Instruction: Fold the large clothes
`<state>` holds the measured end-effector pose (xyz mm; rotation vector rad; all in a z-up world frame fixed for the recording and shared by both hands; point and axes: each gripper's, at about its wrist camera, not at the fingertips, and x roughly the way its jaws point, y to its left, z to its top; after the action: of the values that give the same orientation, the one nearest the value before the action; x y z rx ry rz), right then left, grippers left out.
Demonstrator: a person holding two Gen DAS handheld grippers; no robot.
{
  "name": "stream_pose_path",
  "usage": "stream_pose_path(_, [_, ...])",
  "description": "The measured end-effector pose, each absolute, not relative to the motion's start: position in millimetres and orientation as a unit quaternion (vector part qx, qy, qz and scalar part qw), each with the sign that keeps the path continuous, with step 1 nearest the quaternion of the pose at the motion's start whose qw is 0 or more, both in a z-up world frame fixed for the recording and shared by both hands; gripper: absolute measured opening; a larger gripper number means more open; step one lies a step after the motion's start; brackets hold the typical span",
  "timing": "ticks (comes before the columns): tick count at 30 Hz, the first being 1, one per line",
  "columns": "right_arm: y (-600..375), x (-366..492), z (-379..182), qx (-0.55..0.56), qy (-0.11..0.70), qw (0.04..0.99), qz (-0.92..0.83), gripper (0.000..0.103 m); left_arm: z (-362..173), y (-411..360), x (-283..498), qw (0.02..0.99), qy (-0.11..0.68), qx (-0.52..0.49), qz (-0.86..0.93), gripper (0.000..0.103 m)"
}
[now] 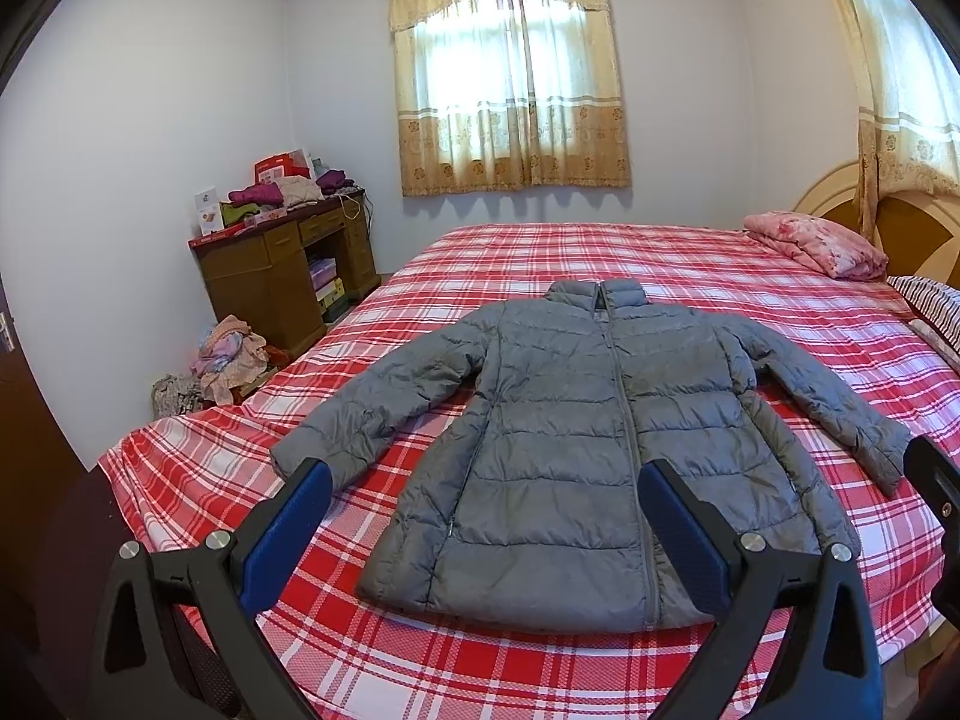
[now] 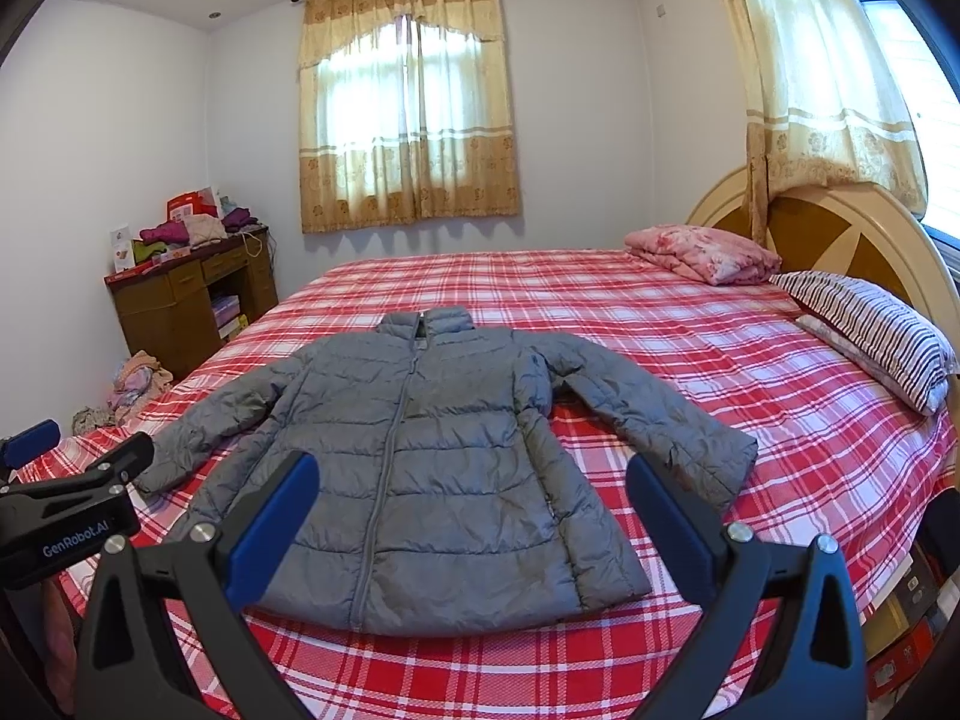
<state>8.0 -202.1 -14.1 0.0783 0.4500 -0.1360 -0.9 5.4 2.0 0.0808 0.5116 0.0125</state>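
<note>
A grey quilted puffer jacket (image 1: 576, 438) lies flat and zipped on the red plaid bed (image 1: 540, 252), collar far, hem near, both sleeves spread out to the sides. It also shows in the right wrist view (image 2: 432, 462). My left gripper (image 1: 486, 480) is open and empty, held above the near bed edge in front of the jacket's hem. My right gripper (image 2: 474, 474) is open and empty, also above the hem, to the right of the left one. Neither touches the jacket.
A folded pink floral blanket (image 2: 702, 252) and a striped pillow (image 2: 870, 330) lie at the headboard (image 2: 840, 228) on the right. A brown desk (image 1: 282, 276) piled with clothes stands by the far left wall, with a heap of clothes (image 1: 228, 354) on the floor.
</note>
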Motion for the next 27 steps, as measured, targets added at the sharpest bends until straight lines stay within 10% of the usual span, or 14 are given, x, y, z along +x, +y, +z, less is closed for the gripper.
stream_pose_path(27, [-201.9, 9.5, -17.7, 0.042, 0.235, 0.969, -0.062, 0.103, 0.3, 4.3, 1.1, 0.966, 0.257, 0.041, 0.007, 0.102])
